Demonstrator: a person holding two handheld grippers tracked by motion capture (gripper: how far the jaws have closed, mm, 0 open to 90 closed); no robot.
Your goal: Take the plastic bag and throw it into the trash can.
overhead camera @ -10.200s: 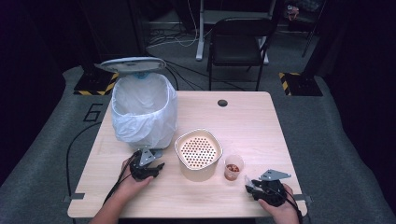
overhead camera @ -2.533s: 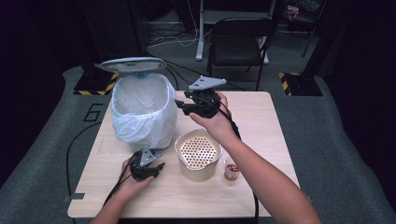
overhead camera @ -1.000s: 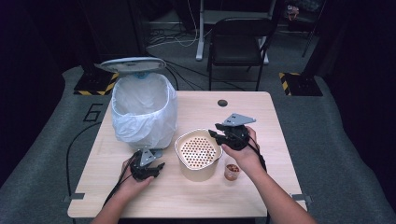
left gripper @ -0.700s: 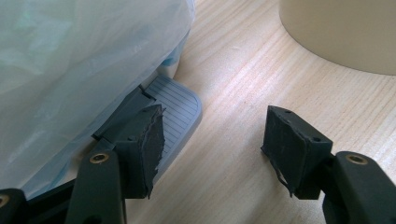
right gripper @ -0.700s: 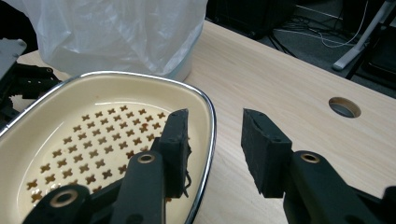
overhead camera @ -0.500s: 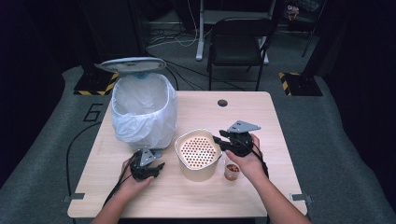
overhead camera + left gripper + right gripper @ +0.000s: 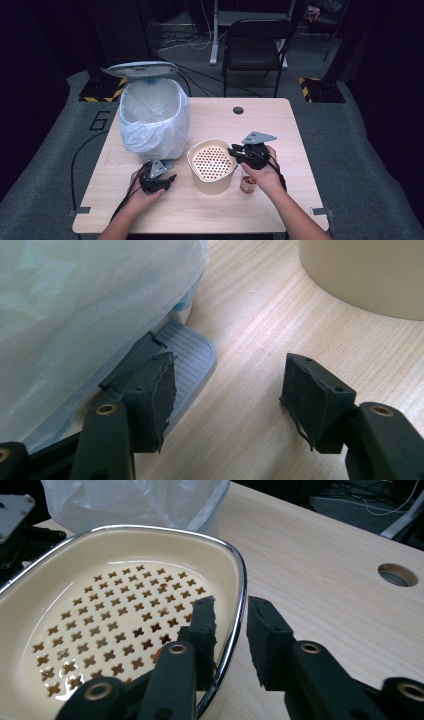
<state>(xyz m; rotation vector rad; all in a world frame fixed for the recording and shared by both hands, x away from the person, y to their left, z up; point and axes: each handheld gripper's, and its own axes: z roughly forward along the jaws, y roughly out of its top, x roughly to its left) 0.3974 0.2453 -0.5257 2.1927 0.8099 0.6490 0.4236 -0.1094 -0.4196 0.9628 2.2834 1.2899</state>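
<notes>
Since the earlier frames the right tool (image 7: 239, 151) has swung back from over the bin (image 7: 152, 117) and come down at the strainer bowl's (image 7: 211, 166) right rim. In the right gripper view its jaws straddle that chrome rim, one inside, one outside, with a gap on both sides, so not yet clamped. The left tool (image 7: 159, 181) rests released on the table (image 7: 280, 125), near the bowl's left. Judging by this, the grasp is about to close and lifting or emptying remains. The high view shows a small cup (image 7: 247, 183) of brownish bits near the bowl; the left gripper view shows the bin's pedal (image 7: 187, 352).
</notes>
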